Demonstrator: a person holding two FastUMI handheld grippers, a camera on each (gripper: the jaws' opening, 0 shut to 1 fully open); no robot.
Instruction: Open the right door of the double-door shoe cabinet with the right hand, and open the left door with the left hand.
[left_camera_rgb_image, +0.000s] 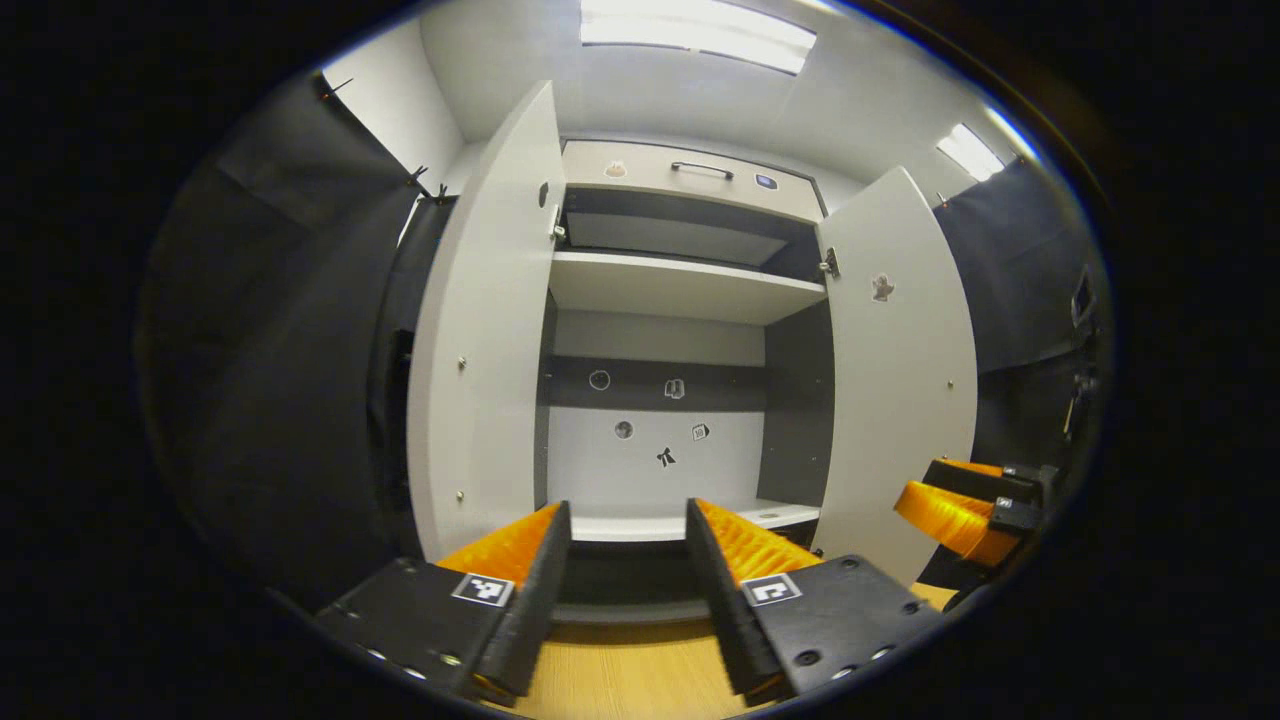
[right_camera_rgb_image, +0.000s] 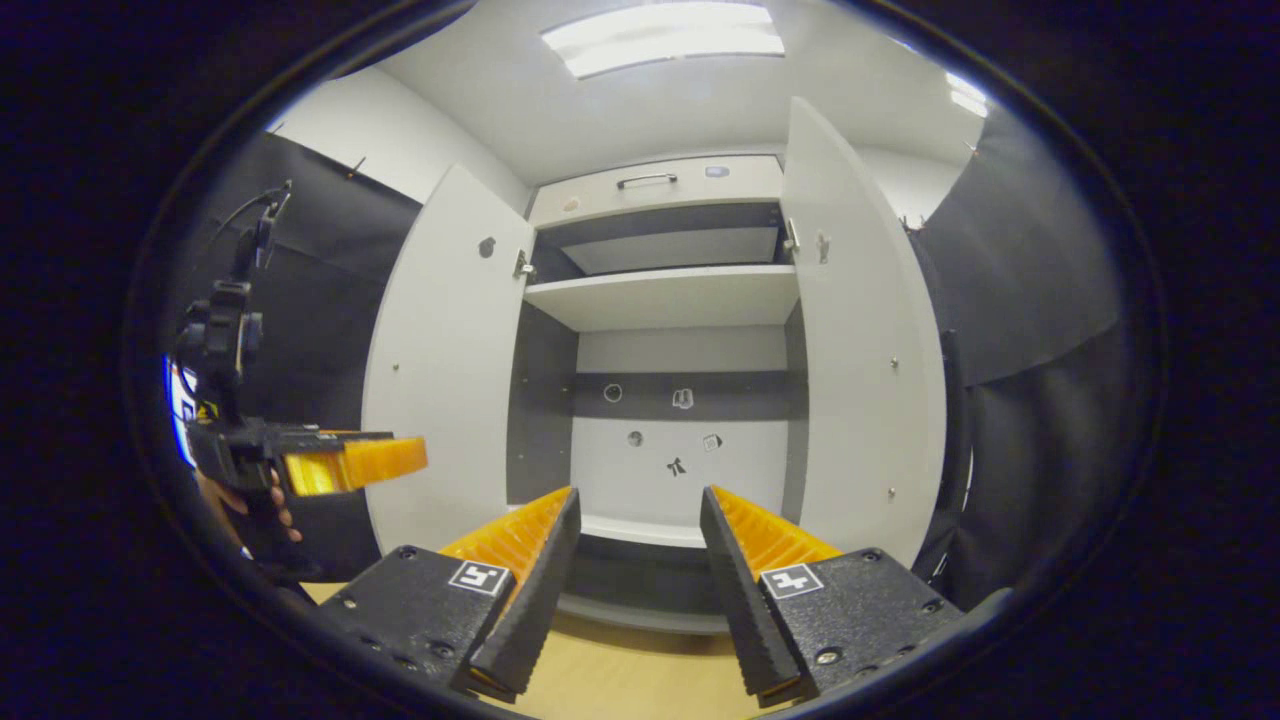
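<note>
The white double-door shoe cabinet (left_camera_rgb_image: 680, 285) stands straight ahead with both doors swung outward. Its left door (left_camera_rgb_image: 480, 330) and right door (left_camera_rgb_image: 900, 370) hang wide open, showing a shelf and a back panel with small stickers. My left gripper (left_camera_rgb_image: 628, 520) is open and empty, a short way in front of the opening and touching neither door. In the right gripper view the left door (right_camera_rgb_image: 445, 370) and right door (right_camera_rgb_image: 860, 340) frame the same inside. My right gripper (right_camera_rgb_image: 640, 505) is likewise open and empty, clear of the doors. The right gripper (left_camera_rgb_image: 915, 490) also appears low beside the right door.
A drawer with a dark handle (left_camera_rgb_image: 700, 168) tops the cabinet. Black cloth walls (left_camera_rgb_image: 280, 350) close in both sides. Wooden floor (left_camera_rgb_image: 630, 670) lies below the fingers. A hand (right_camera_rgb_image: 245, 505) holds the left gripper (right_camera_rgb_image: 410, 457) in front of the left door.
</note>
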